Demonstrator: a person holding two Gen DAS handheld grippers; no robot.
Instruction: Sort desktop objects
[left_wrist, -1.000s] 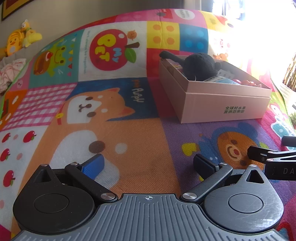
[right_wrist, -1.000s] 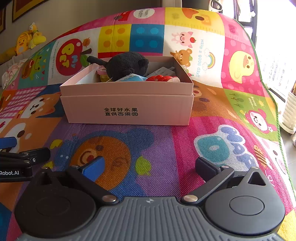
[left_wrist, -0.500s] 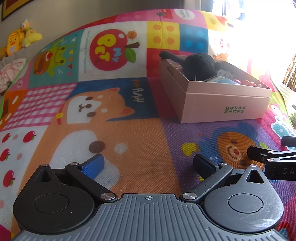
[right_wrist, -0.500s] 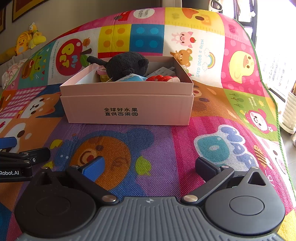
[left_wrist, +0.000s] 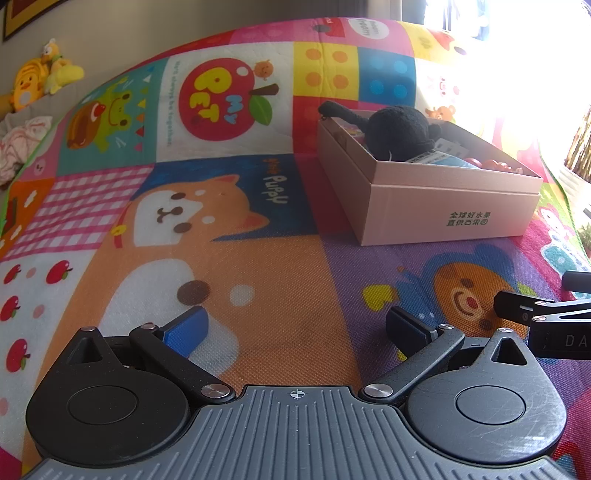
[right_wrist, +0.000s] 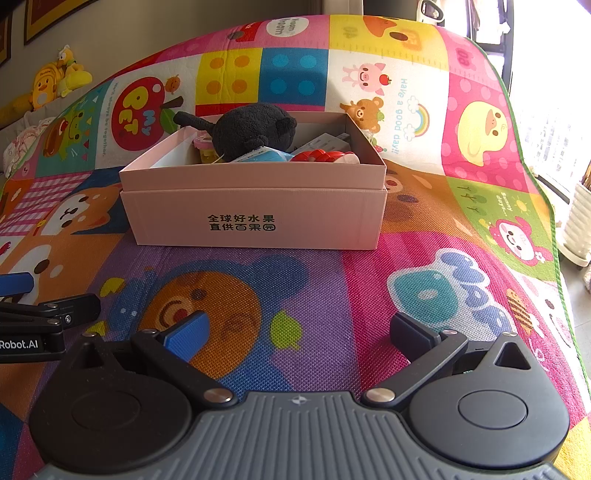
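A pink cardboard box (right_wrist: 255, 218) with green print sits on the colourful play mat (right_wrist: 332, 295); the left wrist view shows the box (left_wrist: 436, 210) to the right. Inside lie a black plush toy (right_wrist: 251, 129), a red toy (right_wrist: 321, 156), a blue-and-white packet (right_wrist: 266, 155) and a small pink and yellow item (right_wrist: 204, 144). The plush (left_wrist: 399, 133) also shows in the left wrist view. My right gripper (right_wrist: 297, 332) is open, low over the mat, in front of the box, holding nothing. My left gripper (left_wrist: 295, 326) is open and empty, left of the box.
Yellow plush toys (left_wrist: 40, 79) and crumpled pale cloth (left_wrist: 20, 146) lie past the mat's far left edge. A white ribbed pot (right_wrist: 580, 225) stands off the mat at right. Each gripper's fingers appear at the edge of the other's view (right_wrist: 48, 314).
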